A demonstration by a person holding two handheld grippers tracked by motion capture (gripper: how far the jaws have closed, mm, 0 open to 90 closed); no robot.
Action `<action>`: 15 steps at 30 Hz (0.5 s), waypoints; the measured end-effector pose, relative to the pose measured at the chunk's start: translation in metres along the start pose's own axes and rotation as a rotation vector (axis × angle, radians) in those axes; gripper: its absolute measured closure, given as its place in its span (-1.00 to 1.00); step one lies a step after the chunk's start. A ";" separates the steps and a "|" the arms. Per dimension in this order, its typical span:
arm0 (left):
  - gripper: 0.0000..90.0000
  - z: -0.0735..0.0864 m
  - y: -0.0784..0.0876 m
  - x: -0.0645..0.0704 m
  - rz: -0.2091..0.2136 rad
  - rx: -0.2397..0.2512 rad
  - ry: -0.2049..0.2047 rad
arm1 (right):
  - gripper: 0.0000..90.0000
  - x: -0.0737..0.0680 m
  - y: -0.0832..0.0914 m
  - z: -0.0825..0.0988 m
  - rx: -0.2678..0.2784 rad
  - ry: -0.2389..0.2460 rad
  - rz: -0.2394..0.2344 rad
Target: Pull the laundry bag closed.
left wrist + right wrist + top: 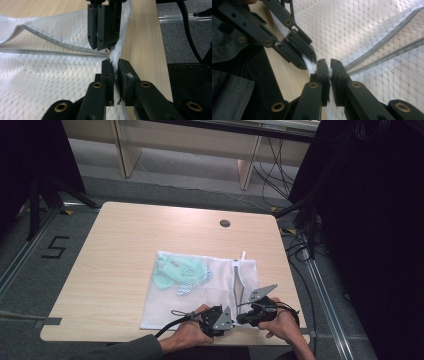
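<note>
Pinching the near edge of the white mesh laundry bag (200,290) at the end of its zipper (50,51), the left gripper (113,68) and right gripper (327,67) both sit clamped on the fabric, close together. The bag lies flat on the counter (120,255) with pale green clothing (177,272) already inside, and the zipper gapes open, so closing it seems to remain.

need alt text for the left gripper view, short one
The left claw pinches the bunched edge of a white mesh laundry bag over a wooden table. Just beyond, the right claw comes down from the top by the end of the bag's open grey zipper.
</note>
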State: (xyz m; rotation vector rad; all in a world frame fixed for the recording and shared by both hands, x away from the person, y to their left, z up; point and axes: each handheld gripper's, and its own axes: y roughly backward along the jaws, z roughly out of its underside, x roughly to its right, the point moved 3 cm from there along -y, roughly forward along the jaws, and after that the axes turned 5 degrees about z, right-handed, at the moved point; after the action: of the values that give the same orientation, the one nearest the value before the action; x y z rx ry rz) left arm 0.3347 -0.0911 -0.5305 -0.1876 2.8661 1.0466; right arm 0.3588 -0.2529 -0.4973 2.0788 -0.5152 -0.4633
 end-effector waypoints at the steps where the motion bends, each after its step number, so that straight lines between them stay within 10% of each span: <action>1: 0.82 0.000 0.000 0.001 -0.004 -0.002 -0.010 | 0.92 0.000 0.000 0.000 0.001 -0.003 0.000; 15: 0.95 -0.003 -0.001 0.002 -0.005 0.006 -0.035 | 0.92 0.001 -0.001 0.000 0.007 -0.005 -0.001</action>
State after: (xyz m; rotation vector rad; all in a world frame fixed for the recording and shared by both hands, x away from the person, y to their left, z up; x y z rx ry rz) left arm 0.3328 -0.0943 -0.5292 -0.1744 2.8353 1.0297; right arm 0.3600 -0.2535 -0.4981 2.0850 -0.5189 -0.4680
